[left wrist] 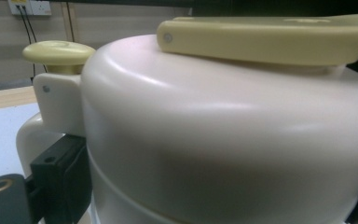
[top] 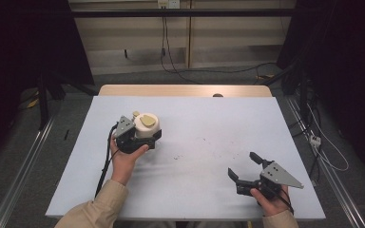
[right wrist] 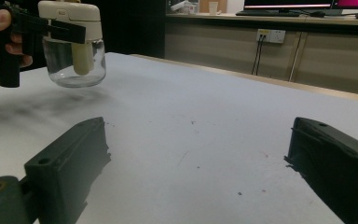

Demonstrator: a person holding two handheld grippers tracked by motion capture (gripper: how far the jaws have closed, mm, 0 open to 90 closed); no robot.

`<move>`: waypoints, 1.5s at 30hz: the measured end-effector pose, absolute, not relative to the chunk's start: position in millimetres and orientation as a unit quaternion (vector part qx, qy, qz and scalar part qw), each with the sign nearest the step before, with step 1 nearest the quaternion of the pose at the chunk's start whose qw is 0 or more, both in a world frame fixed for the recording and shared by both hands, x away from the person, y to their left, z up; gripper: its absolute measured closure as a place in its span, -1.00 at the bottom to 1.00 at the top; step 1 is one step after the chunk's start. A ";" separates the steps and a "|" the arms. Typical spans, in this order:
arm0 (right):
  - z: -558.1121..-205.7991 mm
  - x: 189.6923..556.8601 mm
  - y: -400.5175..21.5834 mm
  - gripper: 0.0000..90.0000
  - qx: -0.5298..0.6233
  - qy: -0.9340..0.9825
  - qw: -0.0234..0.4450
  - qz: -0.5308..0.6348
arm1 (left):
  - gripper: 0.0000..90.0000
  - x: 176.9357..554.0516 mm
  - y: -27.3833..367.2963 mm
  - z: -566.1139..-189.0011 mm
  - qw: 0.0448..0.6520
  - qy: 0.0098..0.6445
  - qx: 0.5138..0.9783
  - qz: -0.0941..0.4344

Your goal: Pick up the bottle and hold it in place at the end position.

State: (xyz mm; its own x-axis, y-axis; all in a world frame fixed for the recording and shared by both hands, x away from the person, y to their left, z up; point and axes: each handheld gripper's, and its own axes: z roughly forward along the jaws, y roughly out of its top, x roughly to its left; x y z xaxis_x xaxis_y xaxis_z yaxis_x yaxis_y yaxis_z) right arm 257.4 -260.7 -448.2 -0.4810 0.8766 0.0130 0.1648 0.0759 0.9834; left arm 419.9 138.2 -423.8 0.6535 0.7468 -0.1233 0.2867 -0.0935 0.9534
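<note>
A small jar (top: 146, 124) with a cream lid, a yellow-green top flap and a clear glass body hangs just above the table in the right gripper view, jar (right wrist: 74, 46), with its shadow beneath. My left gripper (top: 142, 134) is shut on the cream lid (left wrist: 223, 130), one black finger (left wrist: 58, 172) pressed against its side. A yellow-green knob (left wrist: 58, 52) sticks up at the lid's edge. My right gripper (top: 243, 164) stands open near the table's front right, nothing between its fingers (right wrist: 70, 158).
The pale blue table top (top: 195, 190) carries a few dark specks (top: 190, 152) near its middle. A wooden strip (top: 185, 90) runs along the far edge with a small dark object (top: 217, 95) on it. Cables lie on the floor behind.
</note>
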 end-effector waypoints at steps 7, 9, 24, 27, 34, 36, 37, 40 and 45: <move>-448.2 257.1 -260.7 -0.89 0.395 0.660 0.319 0.554 | -0.86 422.6 132.5 -422.3 0.569 0.360 0.711 0.201; -448.1 257.1 -260.8 -0.89 0.395 0.660 0.319 0.554 | -0.86 423.3 130.2 -422.3 0.571 0.357 0.712 0.199; -448.2 257.0 -261.2 -0.89 0.397 0.659 0.319 0.554 | -0.86 429.2 116.2 -424.6 0.570 0.353 0.716 0.193; -448.2 257.2 -261.5 -0.89 0.397 0.657 0.321 0.554 | -0.86 430.2 115.3 -424.0 0.571 0.354 0.716 0.191; -448.4 257.3 -261.4 -0.89 0.397 0.657 0.321 0.554 | -0.86 431.4 111.0 -420.9 0.572 0.347 0.717 0.195; -448.5 257.5 -261.5 -0.89 0.397 0.657 0.320 0.555 | -0.86 431.6 109.6 -420.6 0.573 0.346 0.718 0.192; -448.5 257.5 -261.6 -0.89 0.398 0.658 0.320 0.554 | -0.86 431.7 109.3 -420.6 0.573 0.346 0.718 0.191; -448.8 257.9 -261.0 -0.88 0.398 0.659 0.320 0.552 | -0.86 432.3 107.8 -420.6 0.571 0.345 0.720 0.190; -448.6 257.5 -261.0 -0.88 0.397 0.658 0.318 0.555 | -0.86 434.1 106.1 -420.2 0.571 0.348 0.719 0.190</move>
State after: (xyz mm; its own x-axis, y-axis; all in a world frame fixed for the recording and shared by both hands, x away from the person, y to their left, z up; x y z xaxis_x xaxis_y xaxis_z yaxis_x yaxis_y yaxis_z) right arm 257.5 -261.0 -448.6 -0.4817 0.8761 0.0219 0.1696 0.0686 0.9831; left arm 434.1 106.1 -420.2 0.6865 0.7165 -0.1238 0.2838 -0.1072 0.9529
